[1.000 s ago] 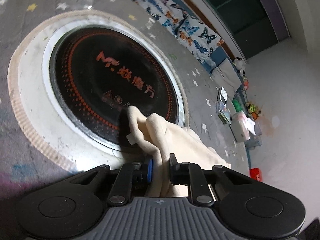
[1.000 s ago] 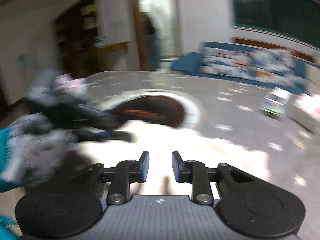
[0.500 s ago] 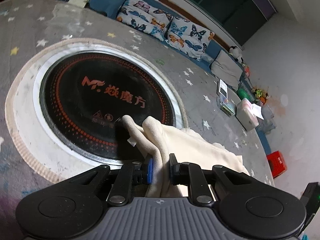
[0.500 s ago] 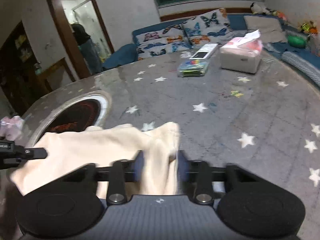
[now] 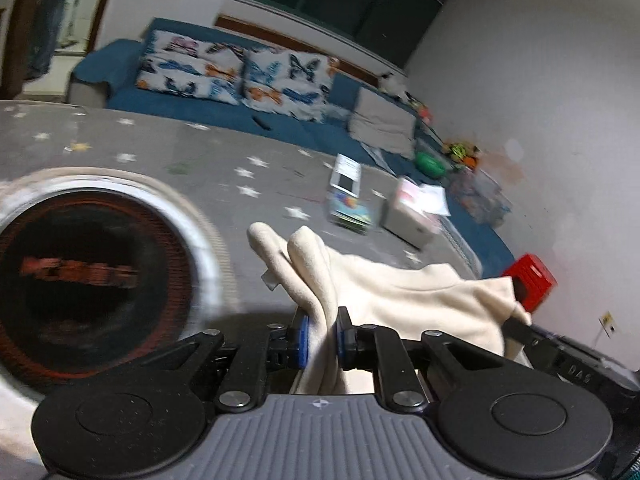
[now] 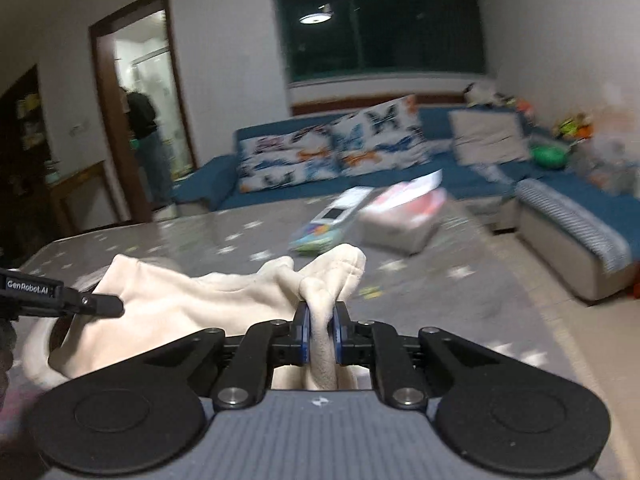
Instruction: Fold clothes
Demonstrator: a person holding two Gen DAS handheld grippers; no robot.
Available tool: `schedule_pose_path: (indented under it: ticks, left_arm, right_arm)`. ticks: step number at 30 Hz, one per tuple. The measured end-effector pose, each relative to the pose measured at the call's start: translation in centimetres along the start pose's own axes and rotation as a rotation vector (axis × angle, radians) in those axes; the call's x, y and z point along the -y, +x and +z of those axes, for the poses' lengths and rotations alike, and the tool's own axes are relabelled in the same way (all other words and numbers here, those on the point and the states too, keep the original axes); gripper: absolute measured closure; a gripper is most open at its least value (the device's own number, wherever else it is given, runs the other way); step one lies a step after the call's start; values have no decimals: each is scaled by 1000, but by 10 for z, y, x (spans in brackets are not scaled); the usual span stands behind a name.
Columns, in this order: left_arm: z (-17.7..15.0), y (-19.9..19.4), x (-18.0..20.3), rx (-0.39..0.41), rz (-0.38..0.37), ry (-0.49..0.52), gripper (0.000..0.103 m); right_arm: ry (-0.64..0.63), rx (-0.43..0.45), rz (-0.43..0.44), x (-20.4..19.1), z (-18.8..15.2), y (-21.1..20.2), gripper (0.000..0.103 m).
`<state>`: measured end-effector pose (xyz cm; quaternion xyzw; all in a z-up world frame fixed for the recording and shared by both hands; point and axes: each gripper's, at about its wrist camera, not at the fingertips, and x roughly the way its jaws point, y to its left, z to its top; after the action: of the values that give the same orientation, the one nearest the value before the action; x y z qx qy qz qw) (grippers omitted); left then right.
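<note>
Left claw: clamped on one bunched end of the cream garment.
Right claw: now clamped on the other end, where a second ago your jaws stood apart.
Change: garment lifted off the bench, spanning both claws; fold can begin.
Pose: both claws level, pointing toward the sofa.
</note>
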<state>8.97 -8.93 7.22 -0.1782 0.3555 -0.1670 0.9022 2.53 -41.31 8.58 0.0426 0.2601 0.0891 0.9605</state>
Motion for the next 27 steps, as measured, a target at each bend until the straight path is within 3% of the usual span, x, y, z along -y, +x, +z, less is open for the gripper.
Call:
schedule_pose_path:
  ticks: [10, 14, 18, 21, 24, 27]
  left_arm:
    - [-5, 66, 71, -77, -77, 102, 89]
    - [-10, 85, 84, -101, -70, 137, 88]
    - [-9, 87, 82, -94, -38, 157, 79]
    - [-8, 89, 81, -89, -15, 171, 65]
    - [-7, 91, 80, -84, 9, 185, 65]
    - [-7, 93, 79, -79, 33, 199, 67]
  right_arm:
    - [6, 14, -211, 60, 5, -9, 93]
    - [32, -30, -267, 78, -7, 9, 93]
    - [60, -110, -303, 91, -23, 31, 90]
    - [75, -95, -307, 91, -24, 29, 87]
    - [78, -81, -271, 86, -19, 28, 87]
    - [81, -98, -210, 77, -16, 39, 79]
